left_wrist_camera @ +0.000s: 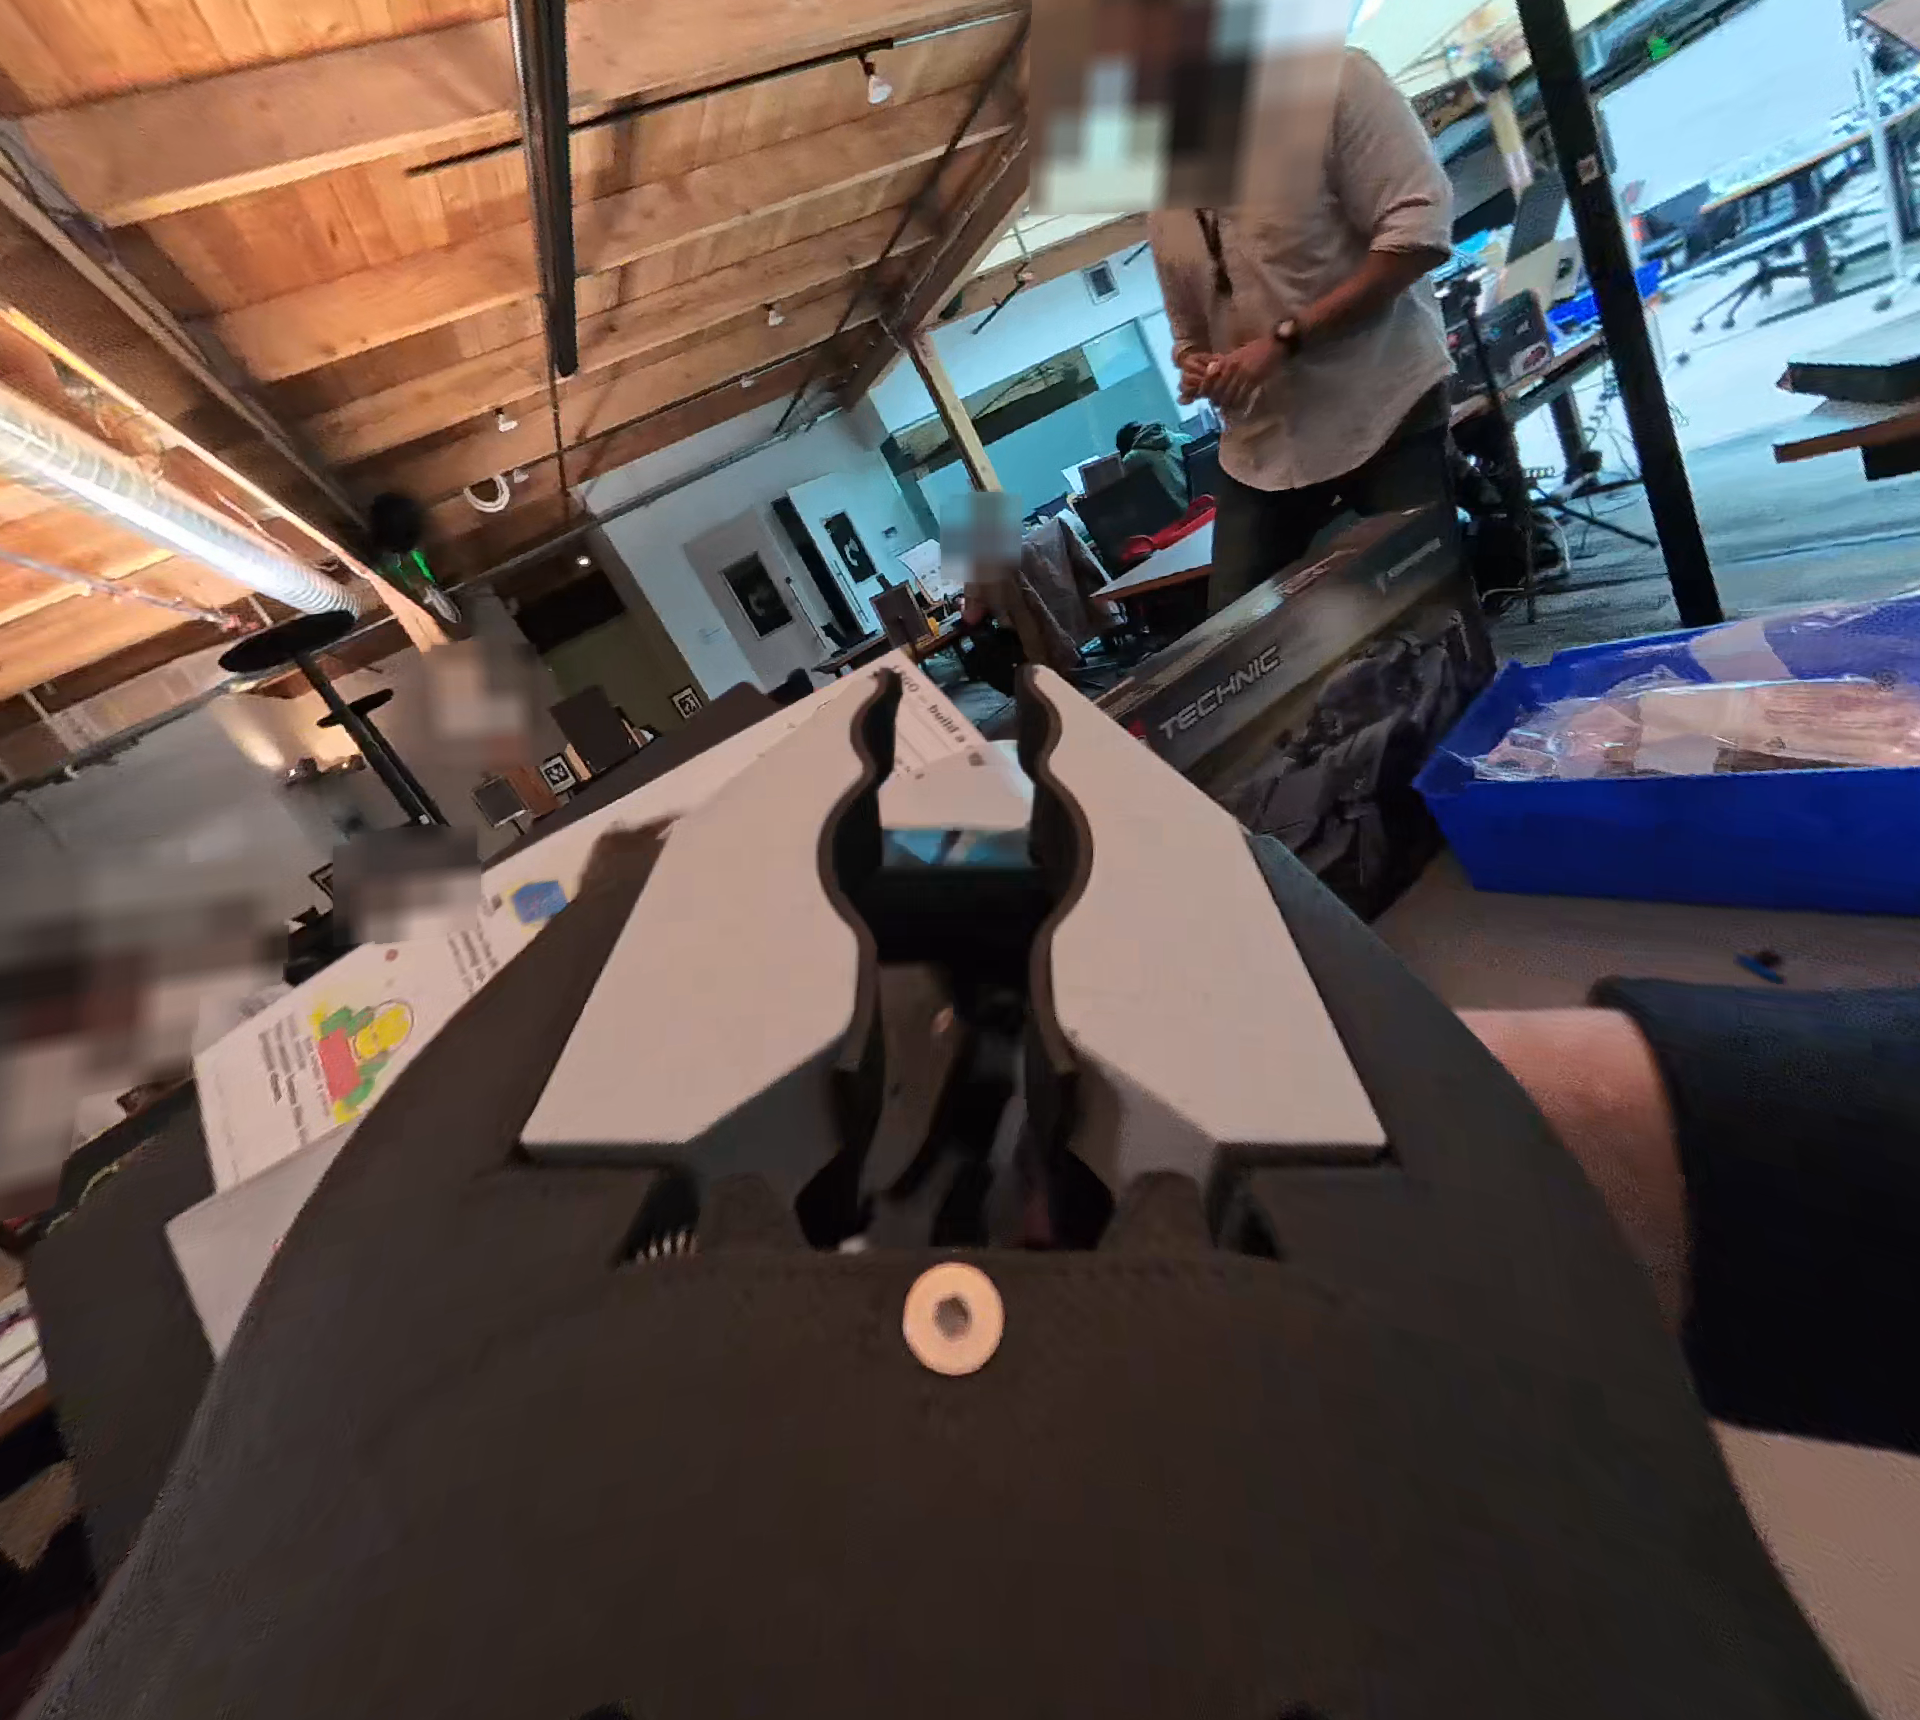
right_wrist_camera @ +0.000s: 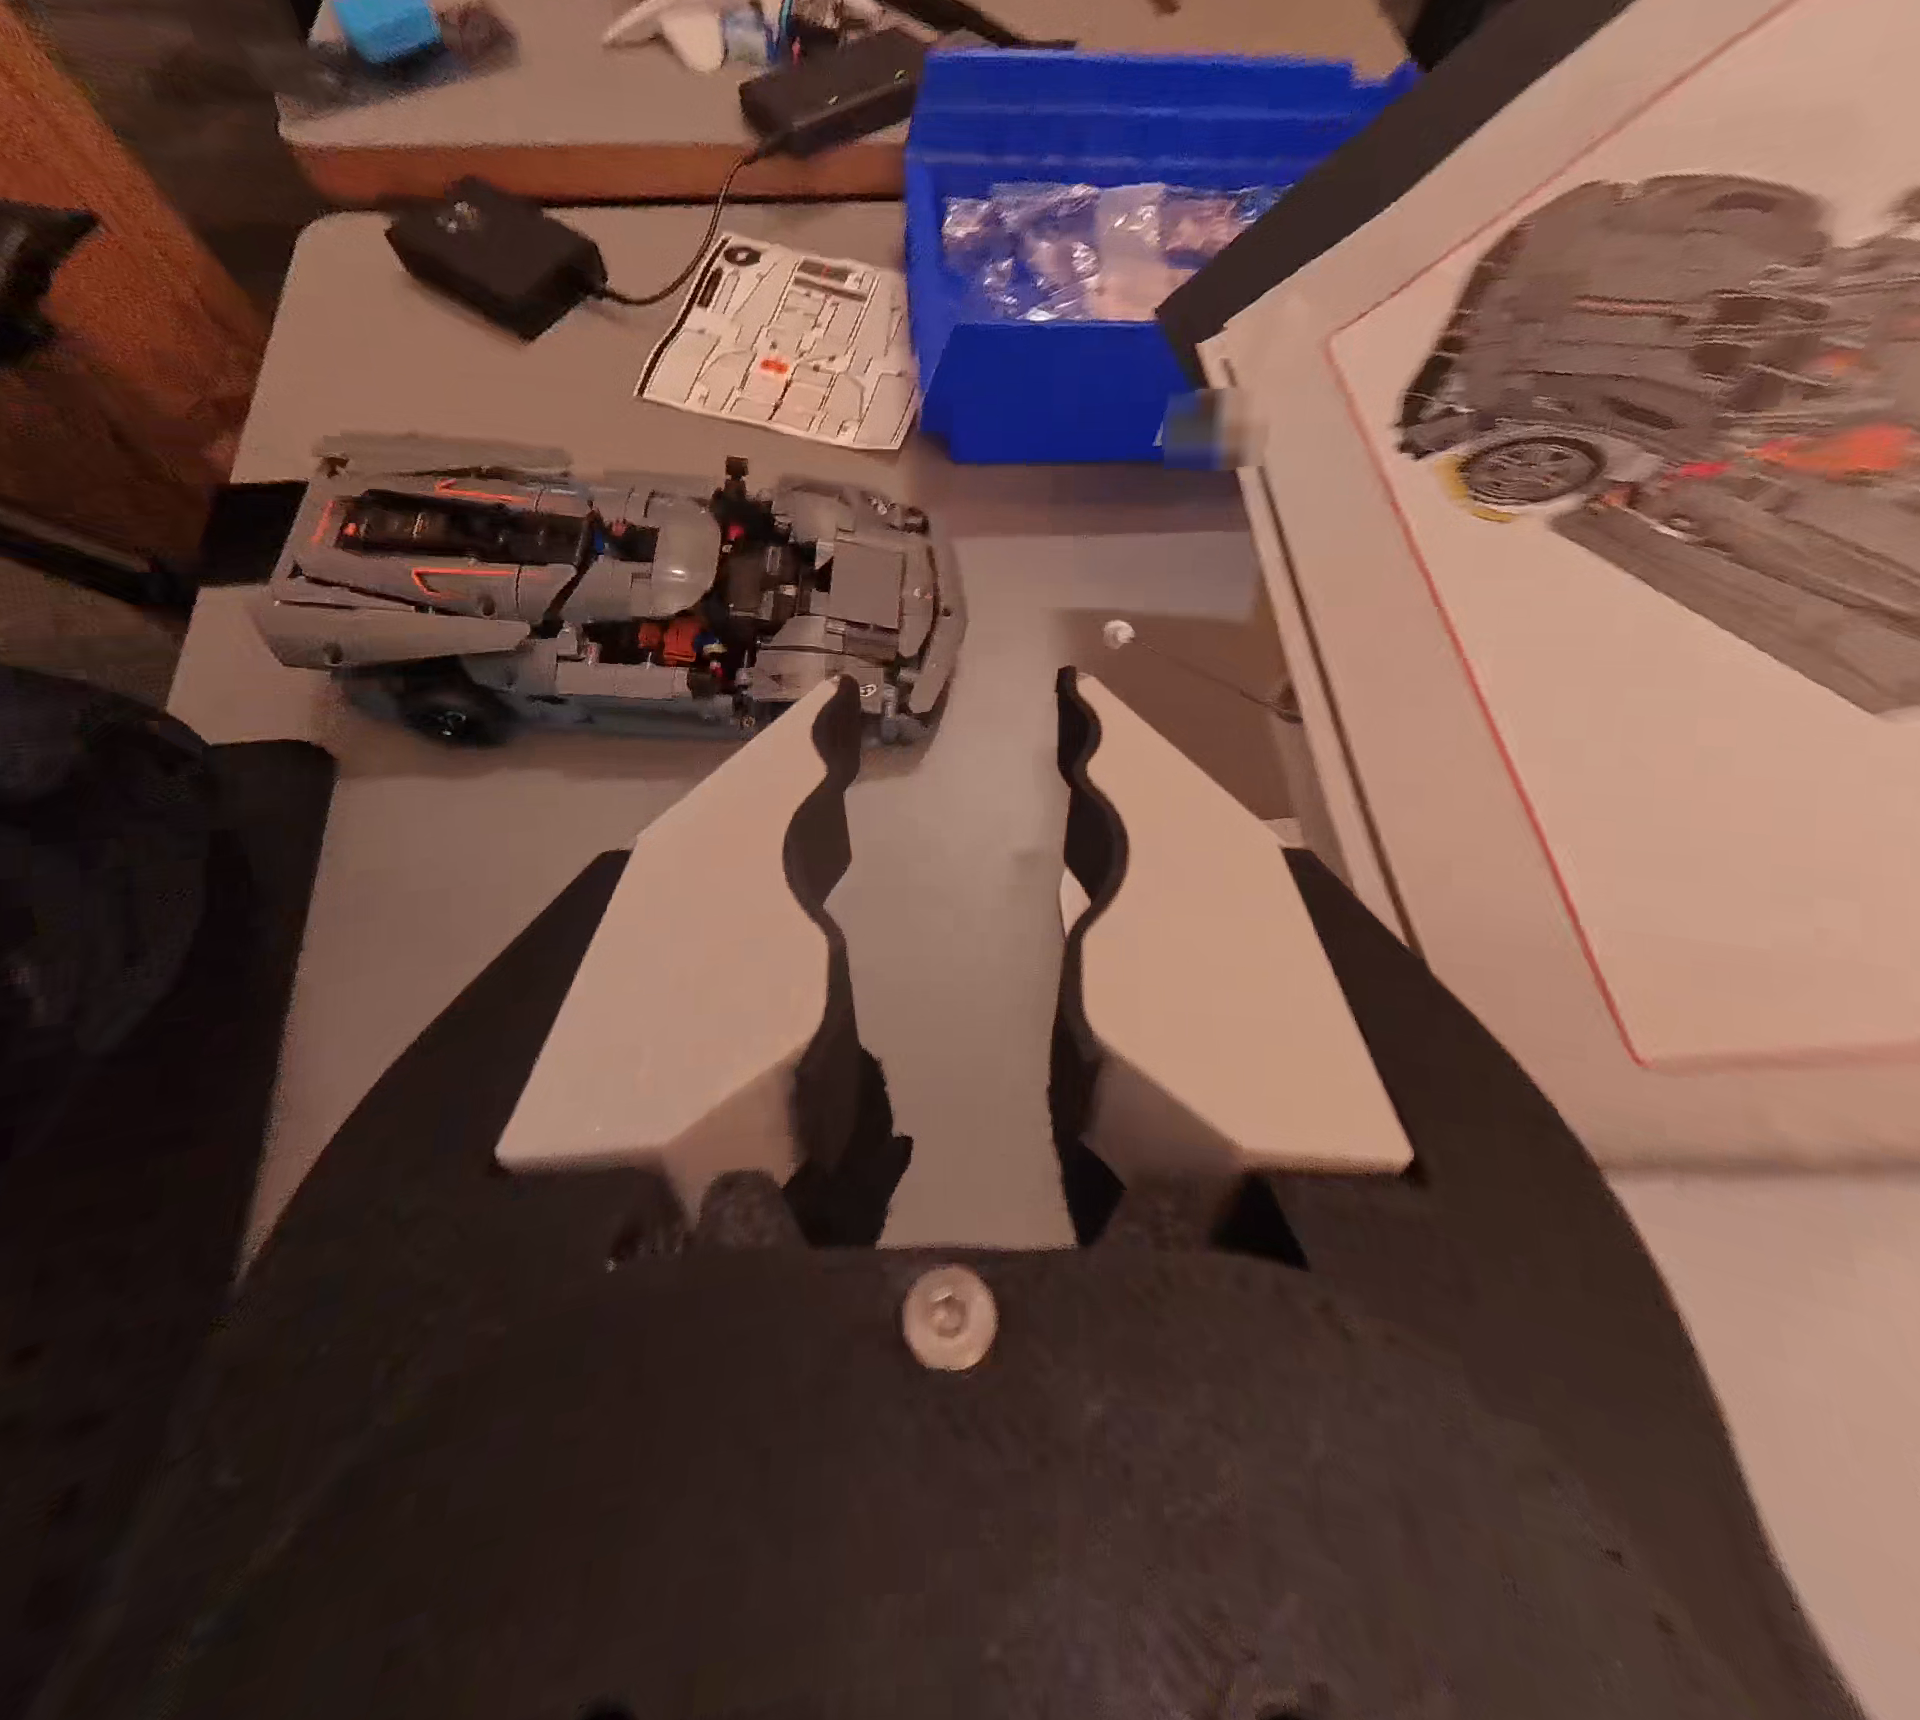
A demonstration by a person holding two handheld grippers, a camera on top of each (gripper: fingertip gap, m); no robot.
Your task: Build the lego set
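The lego car (right_wrist_camera: 613, 590), grey with orange trim, lies part-built; both grippers' fingers (right_wrist_camera: 727, 901) spread, empty.

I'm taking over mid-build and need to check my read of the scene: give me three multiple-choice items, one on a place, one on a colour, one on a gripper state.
1. Where does the sticker sheet lie?
A. inside the bin
B. on the table, between the black adapter and the bin
C. on the lego car

2. What colour is the bin that holds the plastic bags?
A. blue
B. red
C. white

3. How is the right gripper?
A. shut on the car
B. shut on a bag
C. open, holding nothing

Answers: B, the sheet lies flat beside the bin; A, its walls are blue; C, bare table shows between the fingers.
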